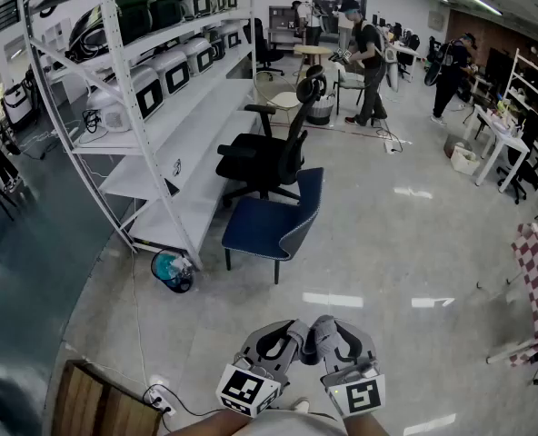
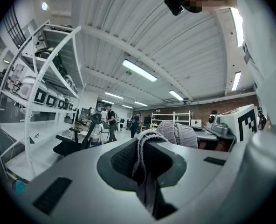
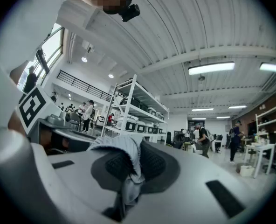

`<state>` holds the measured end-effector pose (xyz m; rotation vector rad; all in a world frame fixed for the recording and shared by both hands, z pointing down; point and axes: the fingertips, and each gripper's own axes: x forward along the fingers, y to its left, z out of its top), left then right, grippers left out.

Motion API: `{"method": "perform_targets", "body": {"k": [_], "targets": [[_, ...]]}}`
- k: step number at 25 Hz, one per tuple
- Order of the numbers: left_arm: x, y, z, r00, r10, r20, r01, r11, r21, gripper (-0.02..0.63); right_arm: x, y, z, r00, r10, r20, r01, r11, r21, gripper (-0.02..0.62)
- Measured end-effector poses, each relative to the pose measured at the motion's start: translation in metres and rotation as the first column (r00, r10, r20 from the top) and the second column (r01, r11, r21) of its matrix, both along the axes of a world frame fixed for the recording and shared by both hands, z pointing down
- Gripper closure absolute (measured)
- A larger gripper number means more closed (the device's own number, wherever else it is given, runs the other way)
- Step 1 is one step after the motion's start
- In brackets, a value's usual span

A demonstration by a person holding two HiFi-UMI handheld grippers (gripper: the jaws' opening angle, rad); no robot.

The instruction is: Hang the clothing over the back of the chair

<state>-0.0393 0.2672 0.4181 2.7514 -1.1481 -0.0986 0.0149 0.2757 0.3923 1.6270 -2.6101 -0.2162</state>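
Jaws of the left gripper (image 2: 145,157) are clenched almost fully together on a thin fold of the grey clothing (image 2: 176,134), the ribbed edge standing up between the pads; the right gripper (image 3: 131,167) is likewise pinched nearly closed on another fold of the same garment, cloth bunching over its pads. Both grippers point level and sit side by side, well short of the blue chair (image 1: 271,222) on its near side, so the clothing is off the floor and gathered between them, carried and not yet spread. Gripping two separate spots probably lets the garment be drawn wide and laid across a chair back. The blue chair's backrest is bare; just beyond it stands a black office chair (image 1: 267,157), also with nothing on it, and I cannot tell which is meant. White shelving (image 1: 160,107) runs to the left of the blue chair.
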Motion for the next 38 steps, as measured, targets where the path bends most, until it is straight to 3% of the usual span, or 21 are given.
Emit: {"method": "perform_targets", "body": {"k": [21,30,38], "targets": [[0.023,0.003,0.001,0.999,-0.045,0.004,0.045,0.999,-0.002,0.569,0.022,0.007,0.005,0.998,-0.059,0.013,0.059,0.998,-0.013,0.560],[0.020,-0.007,0.010,0.985,-0.170,0.013,0.170,0.986,0.004,0.569,0.043,0.012,0.018,0.993,-0.110,0.034,0.111,0.994,-0.023,0.560],[0.030,-0.028,0.012,0.987,-0.157,0.011,0.158,0.987,-0.007,0.569,0.049,-0.005,0.025,0.992,-0.115,0.045,0.117,0.992,-0.044,0.560]]}}
